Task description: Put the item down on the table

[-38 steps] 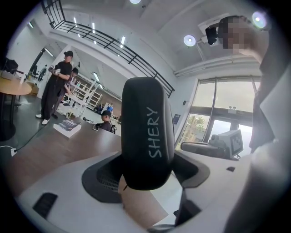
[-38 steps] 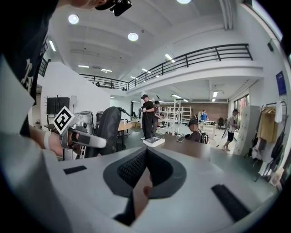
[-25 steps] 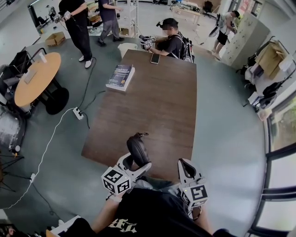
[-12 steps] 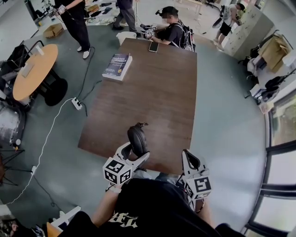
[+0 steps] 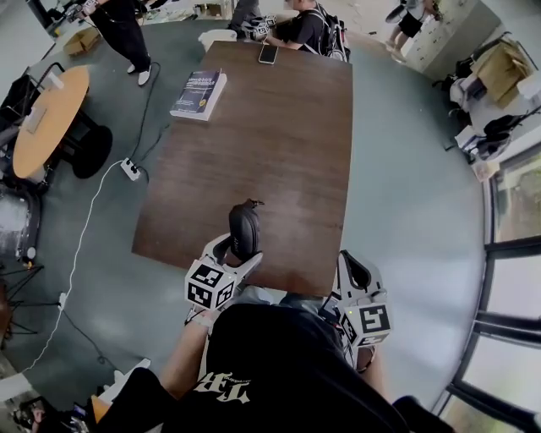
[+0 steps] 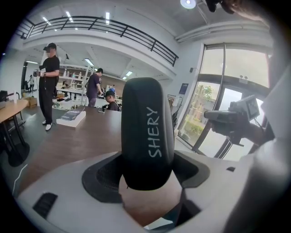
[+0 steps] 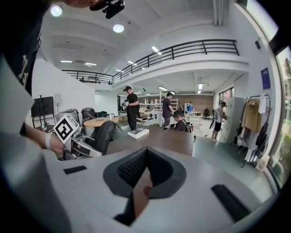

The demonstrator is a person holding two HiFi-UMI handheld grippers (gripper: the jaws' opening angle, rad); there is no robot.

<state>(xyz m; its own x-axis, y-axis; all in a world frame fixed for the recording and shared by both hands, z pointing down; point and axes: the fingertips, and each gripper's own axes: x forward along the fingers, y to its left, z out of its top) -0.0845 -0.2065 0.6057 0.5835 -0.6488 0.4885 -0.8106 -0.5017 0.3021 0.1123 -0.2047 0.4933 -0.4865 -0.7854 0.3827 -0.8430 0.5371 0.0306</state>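
Observation:
A black oval zip case (image 5: 244, 230) printed SHERY (image 6: 145, 132) stands upright between the jaws of my left gripper (image 5: 240, 249), which is shut on it (image 6: 145, 170). It hangs just above the near end of the brown wooden table (image 5: 279, 127). My right gripper (image 5: 351, 264) is at the table's near edge, to the right of the case, shut with nothing between its pads (image 7: 144, 157). In the right gripper view the case (image 7: 101, 135) and the left gripper's marker cube show at the left.
A thick blue book (image 5: 199, 91) lies at the table's far left and a phone (image 5: 268, 54) at its far end, where a person (image 5: 306, 25) sits. A round wooden table (image 5: 46, 118) and a power strip (image 5: 129, 169) are on the floor at the left.
The head view has shifted, so the table sits higher and closer in the picture. The left gripper still holds the case over the near end; the right gripper stays beside it.

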